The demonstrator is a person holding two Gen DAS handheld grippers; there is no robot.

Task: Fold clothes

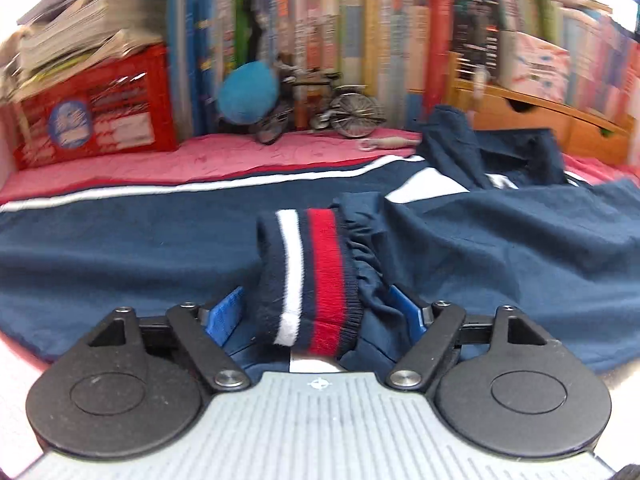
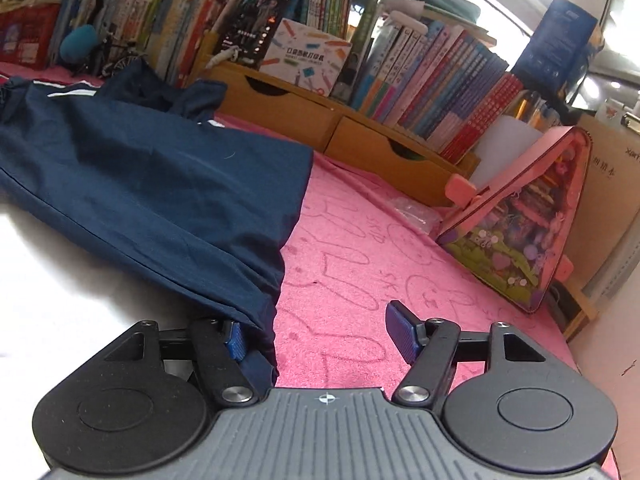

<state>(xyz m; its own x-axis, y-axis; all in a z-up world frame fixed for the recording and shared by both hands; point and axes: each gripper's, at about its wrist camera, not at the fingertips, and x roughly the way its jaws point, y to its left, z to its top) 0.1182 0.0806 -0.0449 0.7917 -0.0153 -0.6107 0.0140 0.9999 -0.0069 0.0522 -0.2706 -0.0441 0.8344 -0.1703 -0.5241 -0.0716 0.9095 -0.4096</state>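
A navy jacket [image 1: 120, 248] with white stripes lies spread over the pink cover [image 1: 200, 160]. Its ribbed cuff [image 1: 316, 264], banded navy, white and red, stands bunched between the jaws of my left gripper [image 1: 316, 312]. The jaws are open and the blue pads [image 1: 224, 314] sit clear of the cuff. In the right wrist view the jacket [image 2: 160, 184] ends in a hem corner that drapes beside the left pad [image 2: 234, 340] of my right gripper [image 2: 318, 336]. That gripper is open, with mostly bare pink cover [image 2: 360, 248] between its fingers.
Behind the jacket stand a red box [image 1: 100, 116] under stacked papers, a row of books [image 1: 360, 20], a blue ball [image 1: 248, 92] and a model bicycle [image 1: 340, 108]. A wooden drawer unit [image 2: 320, 120] and a tilted pink case [image 2: 520, 232] border the right side.
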